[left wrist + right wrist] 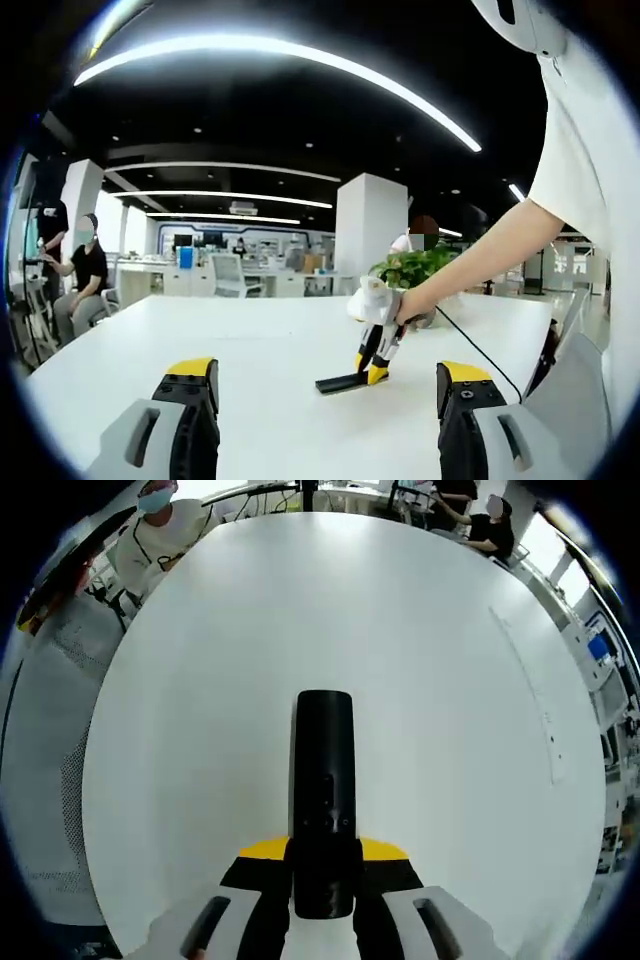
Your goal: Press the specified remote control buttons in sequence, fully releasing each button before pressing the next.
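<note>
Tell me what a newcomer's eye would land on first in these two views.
In the right gripper view, a slim black remote control lies lengthwise on the white round table, its near end between the yellow-tipped right gripper. In the left gripper view, that gripper, held by a person's hand, points down onto the remote, while the left gripper hovers open over the near table.

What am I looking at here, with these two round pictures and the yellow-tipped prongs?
No robot: a person holds a two-jaw gripper in each hand, each carrying a fisheye camera. The left gripper view looks across a white table; its own left gripper hovers open, empty. Ahead, the right gripper points down onto a black remote control. The right gripper view looks straight down: the right gripper meets the remote control, though whether the jaws are shut is unclear.
</note>
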{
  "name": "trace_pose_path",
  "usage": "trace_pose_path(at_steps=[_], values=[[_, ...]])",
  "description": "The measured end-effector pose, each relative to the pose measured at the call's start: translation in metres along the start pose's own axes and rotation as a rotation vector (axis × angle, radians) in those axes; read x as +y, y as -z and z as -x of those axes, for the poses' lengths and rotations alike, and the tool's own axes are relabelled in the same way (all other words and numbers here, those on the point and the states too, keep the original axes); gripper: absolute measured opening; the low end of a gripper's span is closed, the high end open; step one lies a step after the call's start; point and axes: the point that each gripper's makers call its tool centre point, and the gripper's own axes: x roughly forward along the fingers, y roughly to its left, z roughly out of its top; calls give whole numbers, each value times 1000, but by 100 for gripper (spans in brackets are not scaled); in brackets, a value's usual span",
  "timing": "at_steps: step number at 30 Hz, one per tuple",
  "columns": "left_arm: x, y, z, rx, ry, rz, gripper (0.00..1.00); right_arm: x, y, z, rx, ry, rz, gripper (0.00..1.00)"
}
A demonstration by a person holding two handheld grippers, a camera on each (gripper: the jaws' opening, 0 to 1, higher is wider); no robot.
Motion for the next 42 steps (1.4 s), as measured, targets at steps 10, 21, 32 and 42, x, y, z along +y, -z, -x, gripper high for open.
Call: trace_pose_path(at_steps=[10, 21, 32, 42], values=[[1, 0, 0, 5, -4, -1, 94, -5, -6, 9, -132, 111, -97, 40], [4, -2, 1, -6, -18, 11, 94, 33, -9, 84, -773, 369, -585, 64], [14, -2, 4, -8, -70, 20, 93, 98, 38, 152, -1002, 591, -906, 99], [14, 0, 4, 6, -70, 15, 93, 148, 87, 196, -978, 783, -939, 99]])
